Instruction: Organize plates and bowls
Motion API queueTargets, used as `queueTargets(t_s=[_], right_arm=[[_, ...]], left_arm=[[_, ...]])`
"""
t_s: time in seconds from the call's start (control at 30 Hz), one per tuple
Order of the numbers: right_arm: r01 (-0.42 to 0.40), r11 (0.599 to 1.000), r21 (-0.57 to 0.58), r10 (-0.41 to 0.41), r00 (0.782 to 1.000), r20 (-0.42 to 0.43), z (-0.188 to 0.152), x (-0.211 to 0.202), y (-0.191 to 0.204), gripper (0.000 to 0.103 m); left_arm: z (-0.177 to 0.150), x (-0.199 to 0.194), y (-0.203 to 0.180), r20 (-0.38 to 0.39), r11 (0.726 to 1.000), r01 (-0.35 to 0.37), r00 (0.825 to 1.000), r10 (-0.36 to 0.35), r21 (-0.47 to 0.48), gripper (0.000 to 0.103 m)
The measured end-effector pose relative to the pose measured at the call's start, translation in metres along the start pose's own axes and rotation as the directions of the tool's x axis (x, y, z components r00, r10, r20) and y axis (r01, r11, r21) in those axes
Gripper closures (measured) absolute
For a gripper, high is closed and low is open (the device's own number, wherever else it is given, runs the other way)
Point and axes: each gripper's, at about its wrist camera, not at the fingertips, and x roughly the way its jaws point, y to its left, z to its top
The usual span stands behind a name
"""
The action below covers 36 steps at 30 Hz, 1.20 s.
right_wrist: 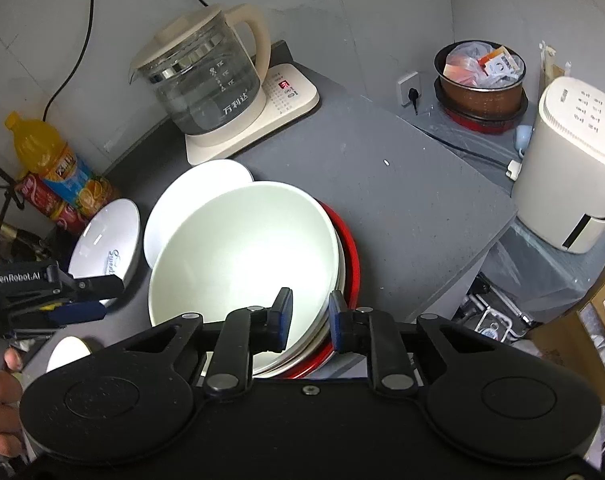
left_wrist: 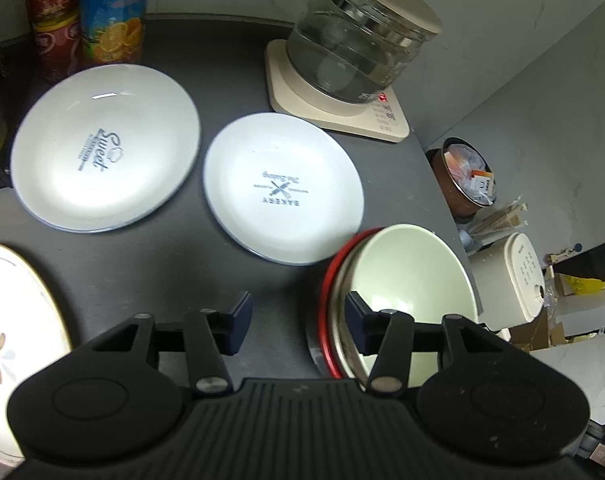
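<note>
Fingers of the right gripper (right_wrist: 309,322) straddle the near rim of the cream bowl (right_wrist: 242,256), low centre of the right view; whether they pinch it I cannot tell, since the rim hides the contact. That bowl nests in a stack over a red bowl (right_wrist: 352,260), likely to save counter space. Spread wide, the left gripper (left_wrist: 298,320) holds nothing. Two plates (left_wrist: 106,148) (left_wrist: 282,188) lie flat mid-frame. A third plate (left_wrist: 18,320) is cut off at lower left.
</note>
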Motion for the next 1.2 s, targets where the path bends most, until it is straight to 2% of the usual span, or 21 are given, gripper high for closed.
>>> queueTargets(t_s=[0.13, 0.2, 0.27, 0.37, 0.53, 0.8, 1.13, 1.2], right_arm=[[-0.025, 0.999, -0.023, 0.025, 1.0, 0.017, 0.008, -0.01, 0.006, 0.078], [-0.039, 0.998, -0.046, 0.04, 0.999, 0.025, 0.013, -0.013, 0.011, 0.064], [-0.059, 0.996, -0.073, 0.061, 0.998, 0.031, 0.019, -0.014, 0.017, 0.055], [-0.102, 0.988, -0.116, 0.104, 0.994, 0.016, 0.028, -0.01, 0.029, 0.049], [-0.166, 0.964, -0.208, 0.164, 0.986, -0.029, 0.045, 0.004, 0.057, 0.036], [-0.294, 0.889, -0.351, 0.262, 0.955, -0.136, 0.066, 0.022, 0.101, 0.028], [-0.402, 0.766, -0.502, 0.309, 0.915, -0.26, 0.073, 0.041, 0.142, 0.023], [-0.421, 0.739, -0.525, 0.312, 0.906, -0.287, 0.073, 0.045, 0.149, 0.015]], left_arm=[[0.001, -0.004, 0.005, 0.015, 1.0, -0.031, 0.999, 0.031, -0.003, 0.044], [0.002, -0.007, 0.008, 0.019, 0.999, -0.04, 0.999, 0.04, -0.009, 0.043], [0.002, -0.01, 0.012, 0.025, 0.999, -0.048, 0.999, 0.048, -0.021, 0.038], [0.003, -0.015, 0.018, 0.041, 0.997, -0.069, 0.997, 0.071, -0.038, 0.033], [0.005, -0.021, 0.027, 0.054, 0.99, -0.11, 0.992, 0.115, -0.086, 0.03], [0.006, -0.037, 0.042, 0.081, 0.963, -0.178, 0.977, 0.198, -0.202, 0.029], [-0.005, -0.055, 0.056, 0.102, 0.898, -0.239, 0.95, 0.295, -0.369, 0.029], [-0.009, -0.057, 0.057, 0.104, 0.884, -0.247, 0.945, 0.311, -0.396, 0.029]])
